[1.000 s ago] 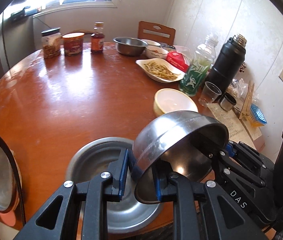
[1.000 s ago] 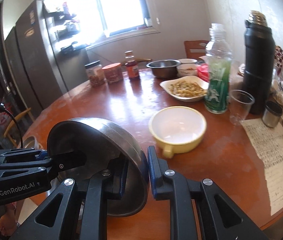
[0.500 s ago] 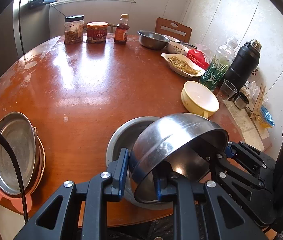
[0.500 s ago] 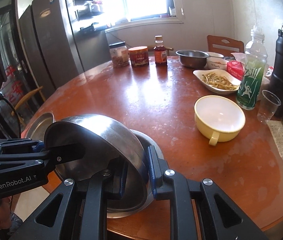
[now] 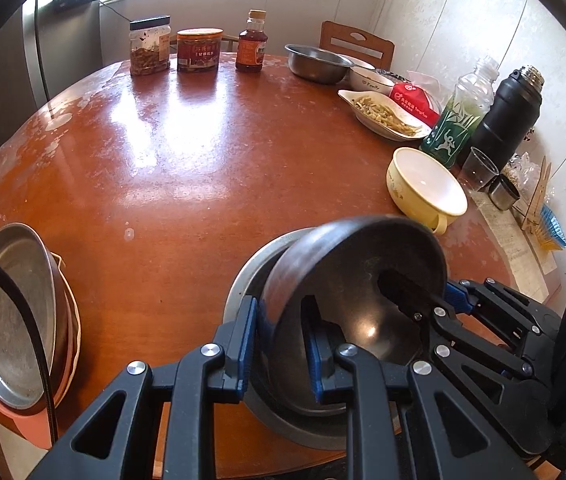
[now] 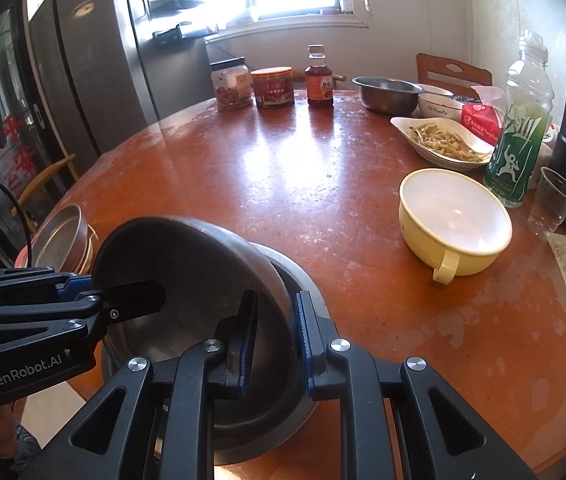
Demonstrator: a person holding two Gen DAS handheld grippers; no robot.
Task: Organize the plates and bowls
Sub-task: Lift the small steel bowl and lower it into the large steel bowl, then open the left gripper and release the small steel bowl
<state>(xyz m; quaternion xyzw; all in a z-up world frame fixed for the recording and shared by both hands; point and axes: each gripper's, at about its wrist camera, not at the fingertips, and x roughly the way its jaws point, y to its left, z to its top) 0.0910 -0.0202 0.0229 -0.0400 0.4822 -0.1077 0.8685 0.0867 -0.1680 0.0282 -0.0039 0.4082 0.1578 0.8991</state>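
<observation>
Both grippers hold one steel bowl by its rim, tilted, its lower edge inside a larger steel bowl that sits at the table's near edge. My left gripper is shut on the bowl's left rim. My right gripper is shut on its right rim; the bowl and the larger bowl under it show there too. A yellow handled bowl stands to the right. A steel plate stack sits on a pink mat at the left edge.
At the far side stand two jars, a sauce bottle, a steel bowl, a white bowl and a dish of food. A green bottle, black flask and plastic cup stand right.
The held bowl has come down and tipped more upright into the larger bowl. Both grippers moved back and lower with it.
</observation>
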